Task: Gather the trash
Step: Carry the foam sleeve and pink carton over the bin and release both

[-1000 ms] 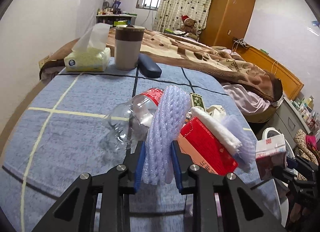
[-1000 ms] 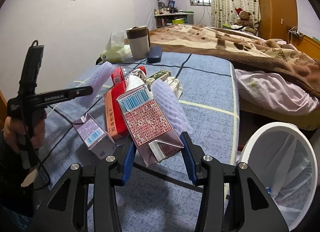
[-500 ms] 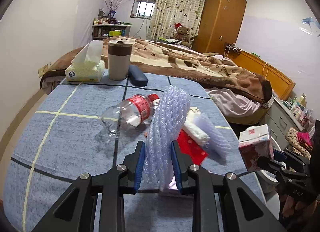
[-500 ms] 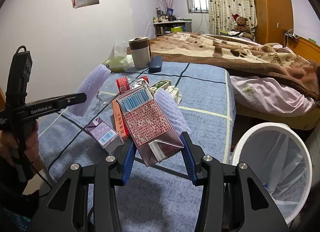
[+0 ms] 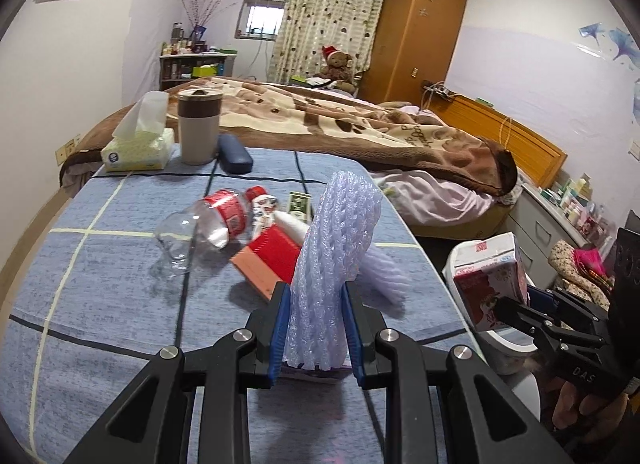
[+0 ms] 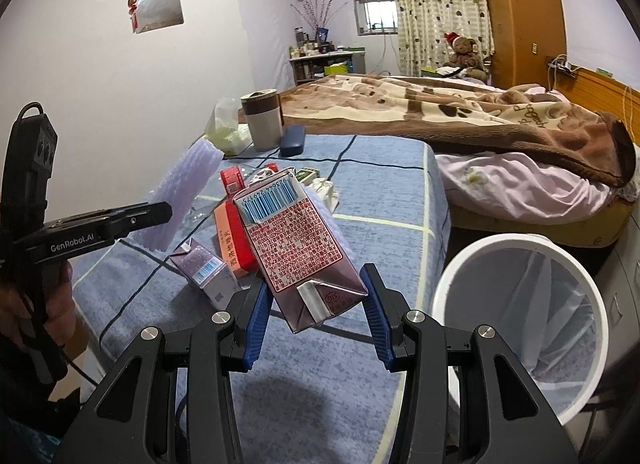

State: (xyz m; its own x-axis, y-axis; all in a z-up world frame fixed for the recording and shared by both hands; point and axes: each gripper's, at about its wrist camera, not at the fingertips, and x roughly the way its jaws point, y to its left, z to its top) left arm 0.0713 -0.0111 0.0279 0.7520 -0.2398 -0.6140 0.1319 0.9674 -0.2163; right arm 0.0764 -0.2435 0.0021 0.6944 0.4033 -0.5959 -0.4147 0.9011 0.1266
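My left gripper point(image 5: 316, 328) is clamped on the foam net sleeve point(image 5: 336, 264), held above the table's point(image 5: 100, 264) near edge. My right gripper point(image 6: 316, 316) pinches the milk carton point(image 6: 296, 248) beside the table's right edge, near the white bin point(image 6: 520, 248).

Two foam net sleeves point(image 5: 336, 264), two drink cartons point(image 6: 298, 248), one clear plastic bottle point(image 5: 200, 228), one red box point(image 5: 272, 260), one tissue box point(image 5: 136, 148), one lidded cup point(image 5: 199, 124), one dark case point(image 5: 235, 153) and one white bin point(image 6: 520, 328) are visible.
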